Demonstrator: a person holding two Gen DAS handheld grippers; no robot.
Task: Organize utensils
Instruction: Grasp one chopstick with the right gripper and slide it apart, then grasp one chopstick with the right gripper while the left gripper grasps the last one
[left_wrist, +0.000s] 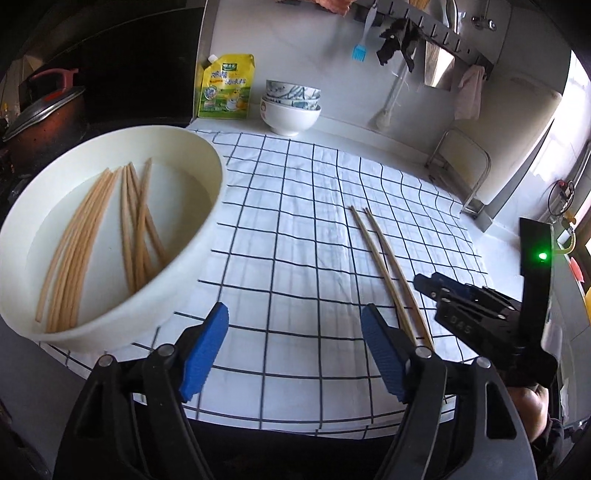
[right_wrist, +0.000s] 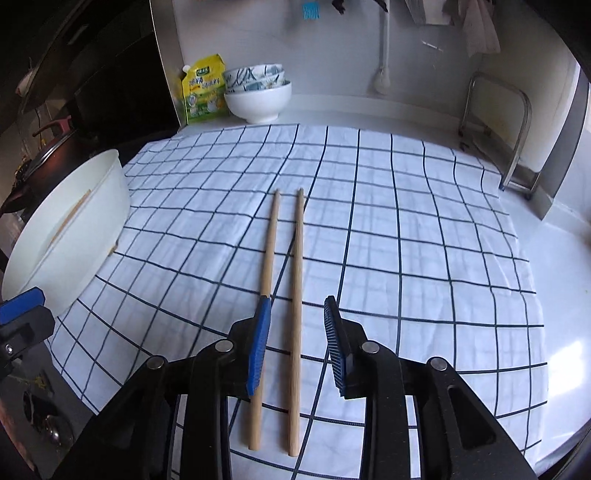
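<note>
Right hand-held gripper (right_wrist: 295, 325) hovers low over the checked cloth (right_wrist: 406, 240), blue pads apart — one chopstick of the pair (right_wrist: 295, 295) runs between them, untouched as far as can be seen, the other passes under the left pad. Left hand-held gripper (left_wrist: 295, 332) stands wide apart, nothing between its pads, just over the cloth beside the big white basin (left_wrist: 207, 229). Inside the basin — a loose bundle of chopsticks (left_wrist: 110, 236). Farther back on the desk (right_wrist: 369, 107), stacked bowls (right_wrist: 258, 92) and a yellow pouch (right_wrist: 203, 88) against the wall.
</note>
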